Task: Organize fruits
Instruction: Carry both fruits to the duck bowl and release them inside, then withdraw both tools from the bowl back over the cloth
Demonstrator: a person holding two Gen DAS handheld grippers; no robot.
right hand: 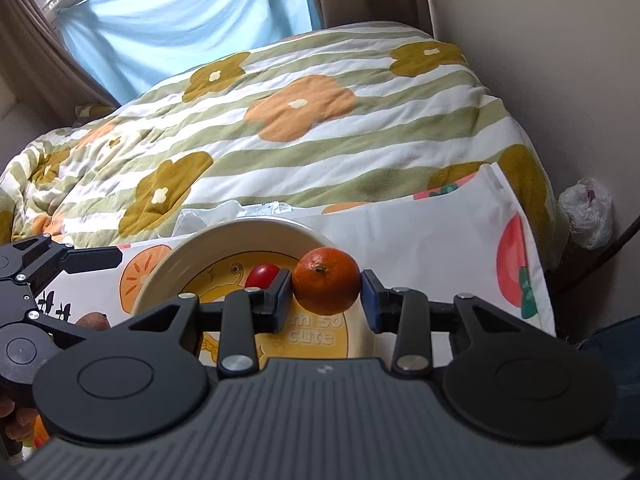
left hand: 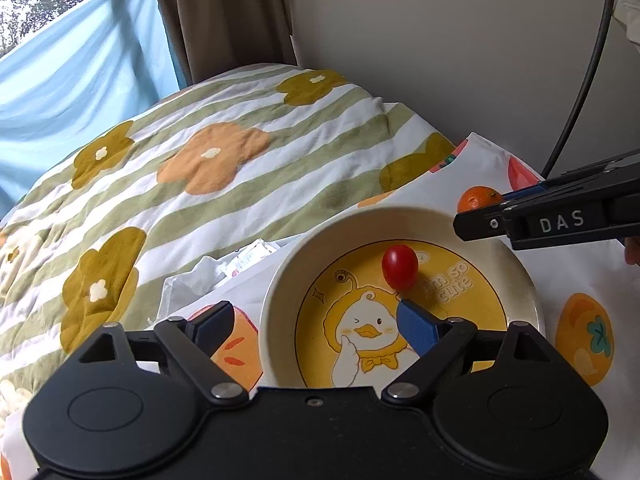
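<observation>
Left gripper [left hand: 316,320]: jaws spread wide, nothing between them, tilted down over the near rim of the plate [left hand: 280,276]. Plate: cream rim, yellow centre, duck cartoon, lettering "I'm so cute". Cherry tomato [left hand: 400,267]: loose on the plate's centre, clear room around it. Right gripper [right hand: 326,296]: marked "DAS", clenched on a mandarin [right hand: 326,280], held above the plate's right edge. Fruit-print cloth [right hand: 420,236]: under the plate, bare toward its right edge.

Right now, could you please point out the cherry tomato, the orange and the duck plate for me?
cherry tomato [left hand: 400,266]: left wrist view, middle of its red skin.
orange [right hand: 326,281]: right wrist view, centre of its peel.
duck plate [left hand: 280,280]: left wrist view, cream wall.
</observation>
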